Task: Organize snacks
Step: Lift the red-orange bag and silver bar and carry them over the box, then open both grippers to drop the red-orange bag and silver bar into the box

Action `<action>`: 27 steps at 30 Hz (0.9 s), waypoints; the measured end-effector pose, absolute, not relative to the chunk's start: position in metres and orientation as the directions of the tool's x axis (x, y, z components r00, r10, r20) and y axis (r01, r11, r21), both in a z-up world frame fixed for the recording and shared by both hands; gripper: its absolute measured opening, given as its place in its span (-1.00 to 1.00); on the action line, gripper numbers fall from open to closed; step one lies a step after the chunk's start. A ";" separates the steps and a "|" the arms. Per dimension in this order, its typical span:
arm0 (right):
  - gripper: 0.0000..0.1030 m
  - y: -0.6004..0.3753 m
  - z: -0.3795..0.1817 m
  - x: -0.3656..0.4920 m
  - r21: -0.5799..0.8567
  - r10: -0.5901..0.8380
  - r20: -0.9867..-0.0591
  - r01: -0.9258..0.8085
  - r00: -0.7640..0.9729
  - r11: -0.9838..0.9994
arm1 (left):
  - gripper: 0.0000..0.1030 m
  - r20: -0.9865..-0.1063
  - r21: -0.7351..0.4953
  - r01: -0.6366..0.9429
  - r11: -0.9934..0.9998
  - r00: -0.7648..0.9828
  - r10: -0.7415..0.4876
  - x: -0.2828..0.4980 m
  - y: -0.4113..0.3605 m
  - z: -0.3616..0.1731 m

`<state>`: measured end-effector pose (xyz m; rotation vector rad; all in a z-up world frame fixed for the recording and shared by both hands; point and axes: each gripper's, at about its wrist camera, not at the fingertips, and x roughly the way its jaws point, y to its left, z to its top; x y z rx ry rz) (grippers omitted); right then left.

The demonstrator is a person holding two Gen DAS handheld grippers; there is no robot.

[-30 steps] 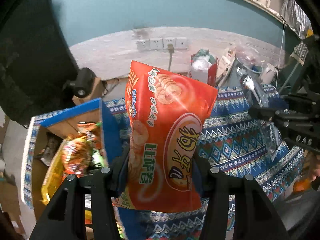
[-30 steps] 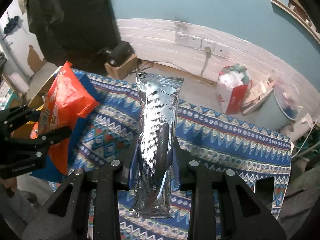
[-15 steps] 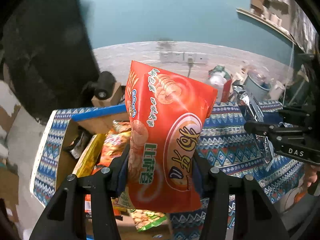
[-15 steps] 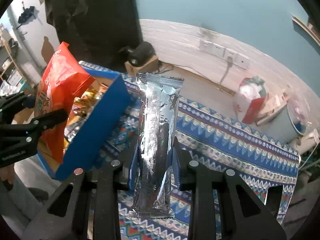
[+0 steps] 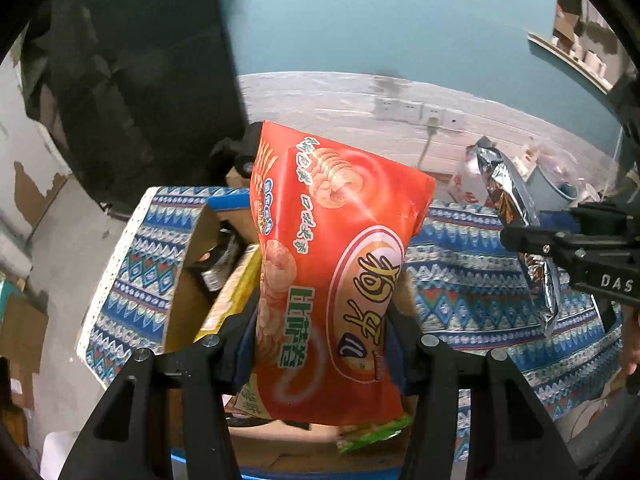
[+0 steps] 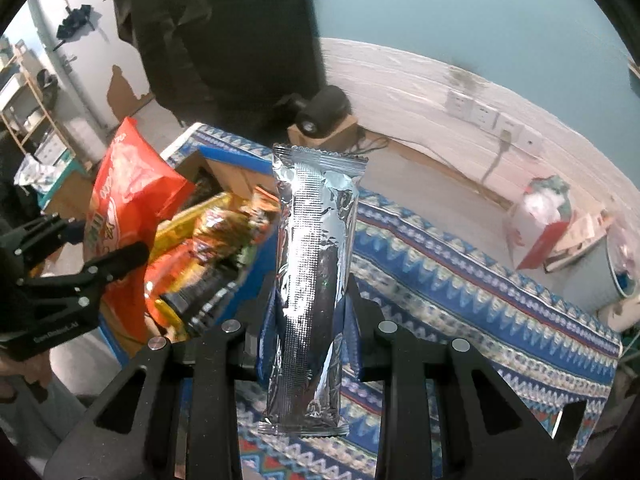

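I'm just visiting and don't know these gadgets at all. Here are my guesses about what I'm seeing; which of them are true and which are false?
1. The left gripper is clamped on an orange-red snack bag. True.
2. The right gripper is empty. False: it is shut on a long silver foil packet.
3. The cardboard box already has snack packs in it. True: colourful packs lie inside.
4. The table is covered with a plain white cloth. False: the patterned cloth is blue with zigzag bands.
5. The silver packet lies flat on the table. False: it is held lengthwise between the gripper's fingers, off the cloth.
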<state>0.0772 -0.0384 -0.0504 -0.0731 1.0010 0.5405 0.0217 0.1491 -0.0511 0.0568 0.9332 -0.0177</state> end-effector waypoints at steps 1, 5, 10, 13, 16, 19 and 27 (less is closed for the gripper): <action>-0.46 -0.034 -0.050 0.078 0.185 0.402 -0.816 -0.471 0.415 0.863 | 0.06 -0.806 0.041 0.027 0.999 0.592 0.017 0.021 0.154 -0.053; -0.46 -0.008 -0.050 0.081 0.180 0.412 -0.818 -0.502 0.401 0.846 | 0.06 -0.814 0.040 -0.007 0.999 0.580 0.036 0.018 0.171 -0.059; -0.46 0.021 -0.054 0.083 0.188 0.431 -0.821 -0.535 0.374 0.823 | 0.09 -0.829 0.040 -0.050 0.998 0.556 0.060 0.018 0.190 -0.072; -0.46 0.036 -0.059 0.084 0.219 0.451 -0.824 -0.544 0.342 0.810 | 0.09 -0.842 0.034 -0.074 0.997 0.534 0.069 0.020 0.200 -0.079; -0.46 0.049 -0.065 0.085 0.223 0.453 -0.830 -0.551 0.325 0.804 | 0.17 -0.854 0.020 -0.088 0.996 0.517 0.063 0.021 0.207 -0.083; -0.46 0.058 -0.067 0.085 0.239 0.464 -0.830 -0.555 0.309 0.797 | 0.27 -0.856 0.042 -0.094 0.995 0.511 0.085 0.020 0.208 -0.083; -0.45 0.079 -0.076 0.089 0.270 0.482 -0.836 -0.570 0.261 0.776 | 0.59 -0.846 0.098 -0.116 0.988 0.514 0.144 0.013 0.215 -0.074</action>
